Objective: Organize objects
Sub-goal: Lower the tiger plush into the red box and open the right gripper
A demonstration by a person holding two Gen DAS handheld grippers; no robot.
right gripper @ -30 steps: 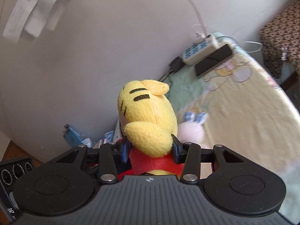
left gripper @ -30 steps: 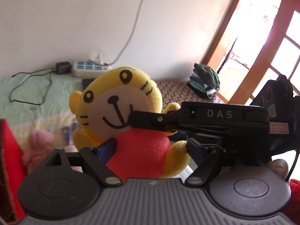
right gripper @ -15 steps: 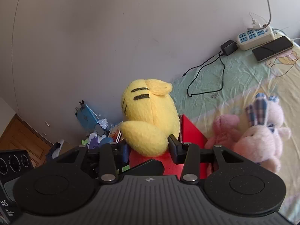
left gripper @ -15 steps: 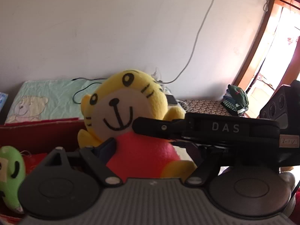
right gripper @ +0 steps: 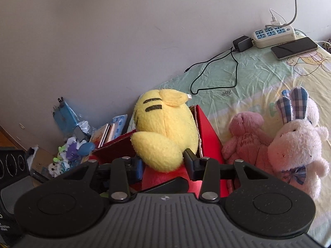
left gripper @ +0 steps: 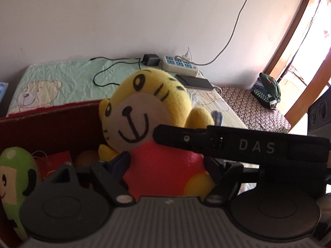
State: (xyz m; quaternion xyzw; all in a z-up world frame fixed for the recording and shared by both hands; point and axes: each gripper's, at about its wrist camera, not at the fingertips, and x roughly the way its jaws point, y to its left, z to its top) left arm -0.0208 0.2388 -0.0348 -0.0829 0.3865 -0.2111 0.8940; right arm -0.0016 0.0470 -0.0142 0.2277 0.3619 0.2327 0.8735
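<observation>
Both grippers, left (left gripper: 165, 163) and right (right gripper: 163, 162), jaws closing, clamp the yellow tiger plush (left gripper: 144, 111) over the red box (right gripper: 206, 128).

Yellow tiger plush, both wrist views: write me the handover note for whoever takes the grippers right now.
Left gripper: closing on the yellow tiger plush at its red belly.
Right gripper: closing on the same plush from behind.
Plush is over the red box; a green toy already lies inside.
Pink bear and white bunny lie on the bed beside the box.
Left: lower the tiger in, release, then box those two.
</observation>
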